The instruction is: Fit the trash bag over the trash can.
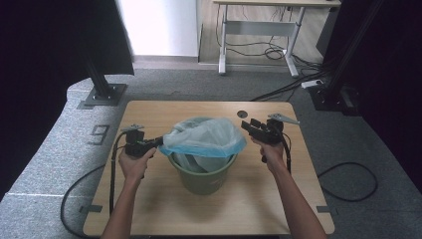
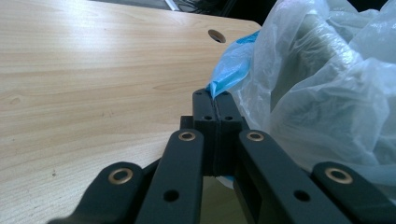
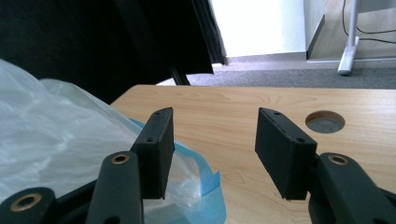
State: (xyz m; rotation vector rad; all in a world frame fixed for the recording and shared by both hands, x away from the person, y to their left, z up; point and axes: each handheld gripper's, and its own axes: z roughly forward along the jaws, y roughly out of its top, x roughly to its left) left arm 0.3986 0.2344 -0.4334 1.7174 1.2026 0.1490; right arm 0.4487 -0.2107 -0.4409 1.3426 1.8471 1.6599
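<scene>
A translucent plastic bag with a blue rim [image 1: 205, 137] drapes over a round green plastic bucket [image 1: 203, 179] at the middle of the light wooden tabletop [image 1: 149, 199]. The left gripper [image 1: 160, 141], jaws clamped tight, pinches the bag's left edge. The right gripper [image 1: 249, 125] stands half open and empty just beside the bag's right edge. A "9" [image 1: 99, 134] marks the grey carpet at the left.

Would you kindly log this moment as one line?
left tongs: shut on bag rim | right tongs: open, empty | bag: in green bucket
</scene>
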